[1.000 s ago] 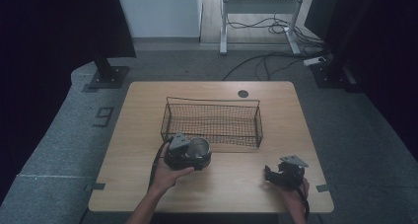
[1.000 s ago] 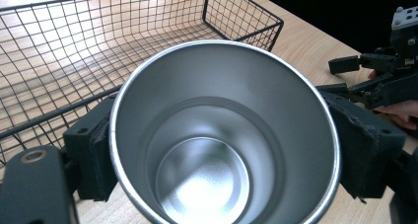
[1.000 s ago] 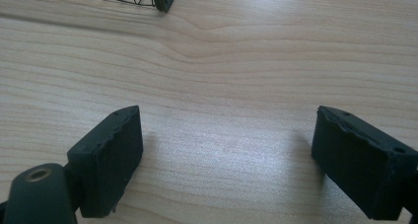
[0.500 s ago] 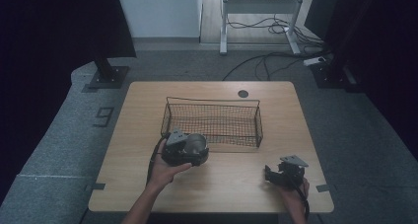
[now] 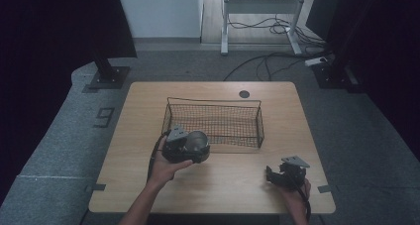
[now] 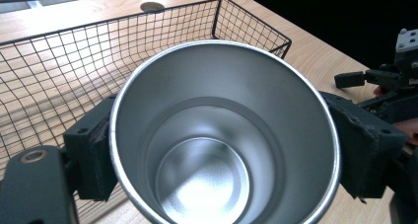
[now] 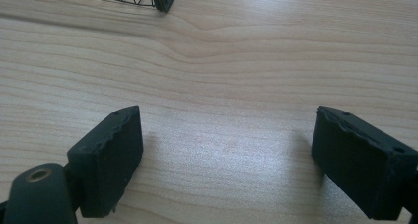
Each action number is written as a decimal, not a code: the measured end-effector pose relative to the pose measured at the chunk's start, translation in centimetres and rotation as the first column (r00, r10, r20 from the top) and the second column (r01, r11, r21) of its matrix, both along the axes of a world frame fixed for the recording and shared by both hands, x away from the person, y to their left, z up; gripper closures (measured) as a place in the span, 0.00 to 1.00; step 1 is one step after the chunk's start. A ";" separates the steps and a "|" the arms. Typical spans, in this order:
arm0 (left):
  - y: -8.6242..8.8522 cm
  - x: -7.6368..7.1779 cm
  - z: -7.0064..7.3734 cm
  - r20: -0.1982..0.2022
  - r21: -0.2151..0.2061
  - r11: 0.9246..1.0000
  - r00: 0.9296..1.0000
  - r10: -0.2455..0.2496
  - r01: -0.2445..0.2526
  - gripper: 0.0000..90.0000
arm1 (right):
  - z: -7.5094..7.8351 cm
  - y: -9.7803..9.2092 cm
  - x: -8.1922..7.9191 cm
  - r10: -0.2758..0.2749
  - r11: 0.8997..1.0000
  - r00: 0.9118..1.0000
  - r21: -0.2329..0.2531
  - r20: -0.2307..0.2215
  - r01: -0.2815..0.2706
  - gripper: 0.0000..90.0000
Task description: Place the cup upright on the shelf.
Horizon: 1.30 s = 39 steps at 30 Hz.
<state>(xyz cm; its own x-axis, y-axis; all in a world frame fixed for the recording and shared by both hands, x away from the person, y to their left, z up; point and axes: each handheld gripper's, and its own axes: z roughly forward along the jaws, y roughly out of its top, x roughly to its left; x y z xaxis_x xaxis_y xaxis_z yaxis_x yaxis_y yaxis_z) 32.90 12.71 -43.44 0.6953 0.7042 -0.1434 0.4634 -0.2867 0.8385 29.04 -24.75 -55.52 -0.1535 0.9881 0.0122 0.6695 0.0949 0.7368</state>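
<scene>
A shiny metal cup [image 6: 217, 150] lies on its side between the jaws of my left gripper [image 6: 224, 152], its open mouth facing the camera and nothing inside it. In the high view my left gripper [image 5: 192, 146] holds the cup [image 5: 200, 140] just above the table, at the front left corner of a black wire basket [image 5: 213, 103]. My right gripper [image 5: 277, 174] rests low at the front right of the table; its jaws stand wide apart over bare wood in the right gripper view [image 7: 226, 155].
The wire basket [image 6: 59, 71] has nothing in it and sits mid-table, its long side facing me. A round cable hole [image 5: 243, 93] lies behind it. The wooden table [image 5: 143, 116] has bare room to the left and in front. Cables and stands lie on the floor beyond.
My left gripper has carried the cup slightly up and away from me, closer to the basket's front wall. The right gripper has stayed where it was.
</scene>
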 end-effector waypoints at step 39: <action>0.2 1.4 2.4 0.010 -0.023 1.000 1.000 -0.006 0.007 0.16 | 0.0 0.0 0.0 0.000 1.000 1.000 0.000 0.001 0.000 0.13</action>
